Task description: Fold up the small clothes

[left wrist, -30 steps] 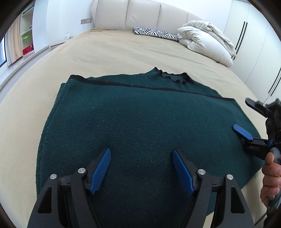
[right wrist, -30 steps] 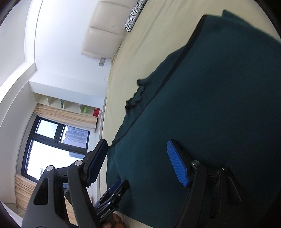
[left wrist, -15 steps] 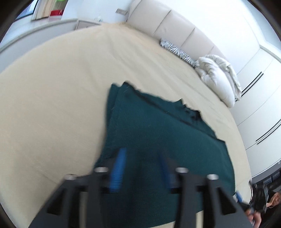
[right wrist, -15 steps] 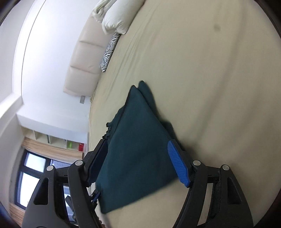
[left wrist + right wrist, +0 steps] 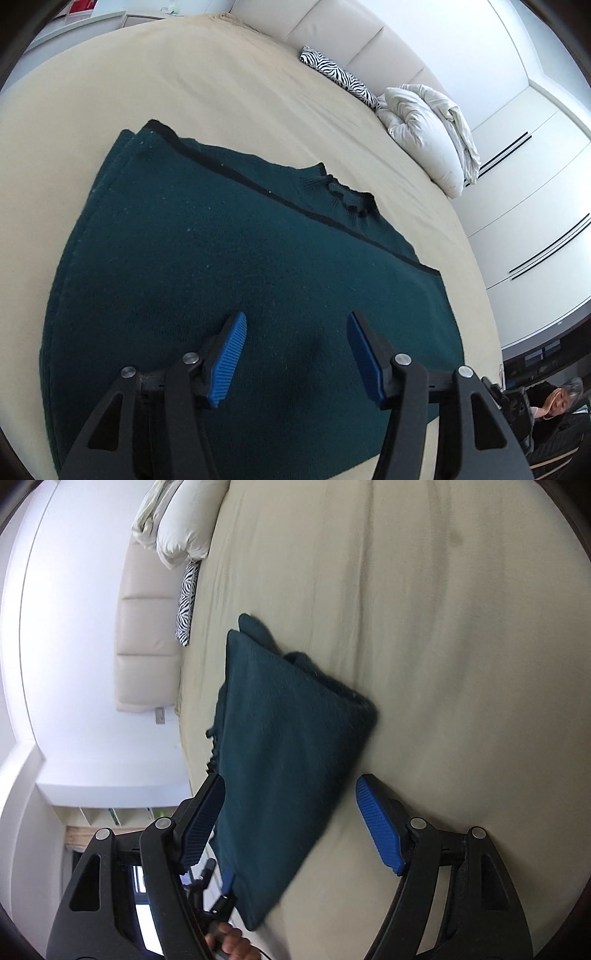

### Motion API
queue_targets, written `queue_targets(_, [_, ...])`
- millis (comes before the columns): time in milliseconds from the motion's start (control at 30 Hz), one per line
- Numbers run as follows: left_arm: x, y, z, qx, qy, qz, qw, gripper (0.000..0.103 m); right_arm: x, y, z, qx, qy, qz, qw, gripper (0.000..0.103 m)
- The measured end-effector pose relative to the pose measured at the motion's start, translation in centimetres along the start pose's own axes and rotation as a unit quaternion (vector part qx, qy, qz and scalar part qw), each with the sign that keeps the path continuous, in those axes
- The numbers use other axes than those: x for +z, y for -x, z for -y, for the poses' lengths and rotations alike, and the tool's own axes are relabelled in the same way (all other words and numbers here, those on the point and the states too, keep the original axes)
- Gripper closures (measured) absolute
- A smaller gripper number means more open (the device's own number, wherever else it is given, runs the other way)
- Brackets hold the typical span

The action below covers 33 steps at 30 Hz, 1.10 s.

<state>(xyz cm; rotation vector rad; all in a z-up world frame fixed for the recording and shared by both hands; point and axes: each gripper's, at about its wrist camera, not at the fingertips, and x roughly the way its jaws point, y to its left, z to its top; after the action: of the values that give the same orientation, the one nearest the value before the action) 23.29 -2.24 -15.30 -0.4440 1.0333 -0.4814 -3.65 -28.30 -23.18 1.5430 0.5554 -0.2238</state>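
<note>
Left wrist view: left gripper (image 5: 295, 354), jaws opening and empty, hovers above the folded green sweater (image 5: 221, 258); right gripper (image 5: 291, 825) gapes empty.

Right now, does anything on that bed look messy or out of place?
Nothing much. The green sweater lies folded flat on the bed; its top layer stops short, leaving the collar showing. Only the white duvet is bunched by the headboard.
</note>
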Motion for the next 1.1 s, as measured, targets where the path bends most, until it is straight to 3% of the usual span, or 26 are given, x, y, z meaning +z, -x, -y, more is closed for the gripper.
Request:
queue_targets(267, [0.1, -0.3, -0.9, -0.006, 0.014, -0.007, 0.9999, 0.044, 0.5, -1.2, -1.3, 0.023, -0.003, 0.005, 1.000, 0.029])
queue_targets(467, [0.5, 1.2, 1.0, -0.021, -0.007, 0.012, 0.9997, 0.045, 0.5, -2.3, -2.8, 0.034, 0.029, 0.019, 0.999, 0.029])
queue_targets(600, [0.9, -0.3, 1.9, -0.038, -0.016, -0.001, 0.9992, 0.045, 1.5, -4.1, -3.3, 0.024, 0.034, 0.030, 0.999, 0.030])
queue_targets(700, [0.9, -1.9, 1.2, -0.049, 0.005, -0.014, 0.9987, 0.047, 1.9, -5.4, -4.7, 0.027, 0.055, 0.031, 0.998, 0.032])
queue_targets(800, [1.0, -2.6, 1.0, -0.051, 0.004, -0.016, 0.9986, 0.048, 2.4, -7.0, -5.4, 0.010, 0.075, 0.027, 0.997, 0.039])
queue_targets(900, [1.0, -3.2, 0.6, -0.047, 0.001, -0.018, 0.9987, 0.057, 2.9, -7.6, -5.1, 0.001, 0.080, 0.029, 0.996, 0.048])
queue_targets(1033, [1.1, -3.6, -0.3, -0.051, 0.011, -0.018, 0.9985, 0.067, 3.5, -7.4, -3.2, -0.008, 0.056, 0.032, 0.998, 0.091])
queue_targets(1100, [1.1, -3.7, -0.4, -0.048, 0.007, -0.018, 0.9986, 0.069, 3.6, -7.3, -2.7, 0.005, 0.049, 0.030, 0.998, 0.092])
